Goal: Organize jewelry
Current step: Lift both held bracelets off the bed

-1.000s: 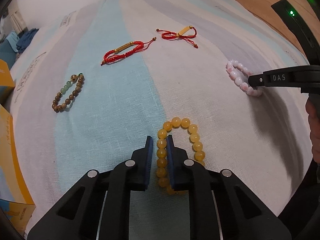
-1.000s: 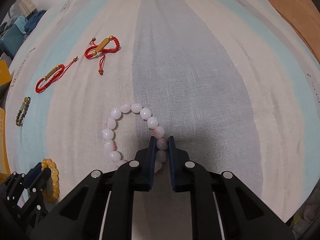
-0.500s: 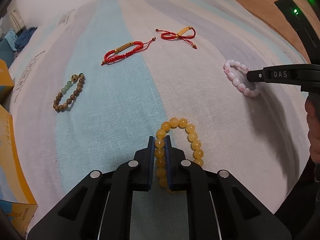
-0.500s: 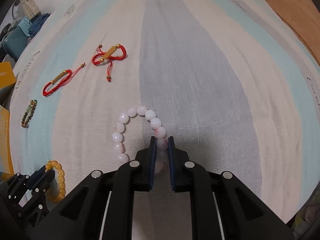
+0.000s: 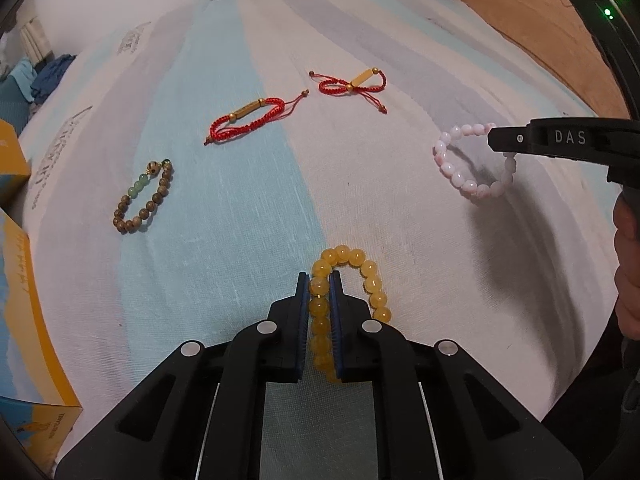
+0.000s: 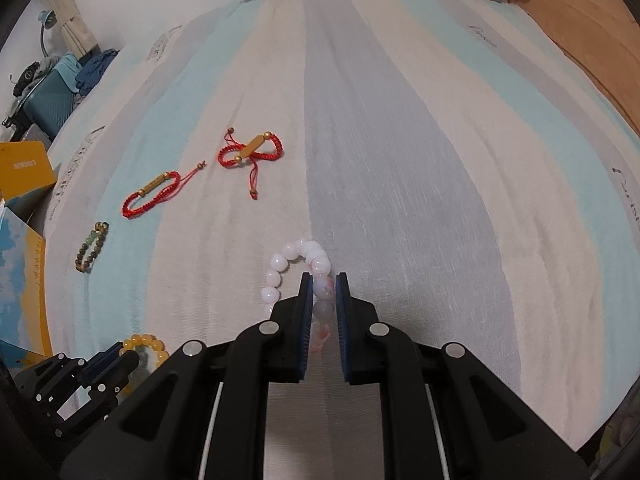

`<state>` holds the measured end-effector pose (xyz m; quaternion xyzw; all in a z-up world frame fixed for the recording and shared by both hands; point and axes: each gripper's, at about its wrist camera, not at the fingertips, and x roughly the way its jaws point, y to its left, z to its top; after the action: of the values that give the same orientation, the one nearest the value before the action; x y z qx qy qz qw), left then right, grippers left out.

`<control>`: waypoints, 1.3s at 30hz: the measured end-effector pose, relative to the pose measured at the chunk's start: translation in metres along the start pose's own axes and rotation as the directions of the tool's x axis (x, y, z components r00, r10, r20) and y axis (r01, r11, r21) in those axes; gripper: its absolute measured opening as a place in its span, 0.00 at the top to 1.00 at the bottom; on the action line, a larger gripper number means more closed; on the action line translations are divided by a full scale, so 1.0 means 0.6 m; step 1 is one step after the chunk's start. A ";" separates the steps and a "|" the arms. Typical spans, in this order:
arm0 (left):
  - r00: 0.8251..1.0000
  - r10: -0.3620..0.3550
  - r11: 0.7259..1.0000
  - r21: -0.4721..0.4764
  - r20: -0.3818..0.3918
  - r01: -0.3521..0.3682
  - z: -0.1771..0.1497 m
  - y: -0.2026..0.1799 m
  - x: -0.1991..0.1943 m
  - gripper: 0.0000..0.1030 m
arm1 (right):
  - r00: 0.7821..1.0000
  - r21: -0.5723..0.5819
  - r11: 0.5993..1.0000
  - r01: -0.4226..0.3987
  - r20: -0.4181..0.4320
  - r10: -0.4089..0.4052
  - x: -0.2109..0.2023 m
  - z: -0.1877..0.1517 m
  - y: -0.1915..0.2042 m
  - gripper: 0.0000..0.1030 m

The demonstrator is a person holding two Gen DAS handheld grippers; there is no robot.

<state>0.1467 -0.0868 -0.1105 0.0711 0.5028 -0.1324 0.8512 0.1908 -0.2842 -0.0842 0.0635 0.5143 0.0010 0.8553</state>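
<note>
My left gripper [image 5: 319,280] is shut on the yellow bead bracelet [image 5: 370,276], whose loop lies to the right of the fingers on the striped sheet. My right gripper [image 6: 323,280] is shut on the pink bead bracelet [image 6: 280,262]; in the left wrist view that pink bead bracelet [image 5: 460,178] hangs as an open ring from the right gripper [image 5: 494,136], lifted off the sheet. In the right wrist view the left gripper [image 6: 128,358] shows at the lower left with the yellow bead bracelet [image 6: 154,346].
Two red cord bracelets [image 5: 248,120] [image 5: 354,82] and a brown-and-green bead bracelet [image 5: 144,200] lie farther out on the sheet [image 5: 400,60]. Yellow boxes [image 5: 24,320] stand at the left edge. A hand [image 5: 628,272] is at the right; wooden floor [image 5: 540,28] lies beyond the bed.
The right gripper has risen with the pink bracelet, which now hangs clear of the sheet. The left gripper's jaws closed tighter on the yellow beads and stayed in place.
</note>
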 end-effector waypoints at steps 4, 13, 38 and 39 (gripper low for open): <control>1.000 0.002 1.000 -0.007 0.009 -0.002 0.003 0.001 -0.006 0.92 | 1.000 0.003 1.000 -0.005 0.016 0.005 -0.008 0.004 0.000 0.89; 0.999 0.000 1.000 -0.022 0.032 0.001 0.017 0.003 -0.028 0.92 | 0.999 0.011 1.000 -0.012 0.050 0.011 -0.028 0.010 0.004 0.90; 0.994 0.005 0.998 -0.063 0.111 0.002 0.050 0.023 -0.090 0.92 | 0.992 0.026 1.000 -0.015 0.126 0.012 -0.083 0.019 0.002 0.90; 0.994 0.006 0.998 -0.064 0.112 0.002 0.051 0.023 -0.093 0.92 | 0.992 0.027 1.000 -0.016 0.127 0.012 -0.085 0.019 0.002 0.90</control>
<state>0.1510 -0.0727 -0.0472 0.0368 0.4579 -0.1192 0.8802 0.1772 -0.2875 -0.0339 0.0791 0.4585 -0.0041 0.8851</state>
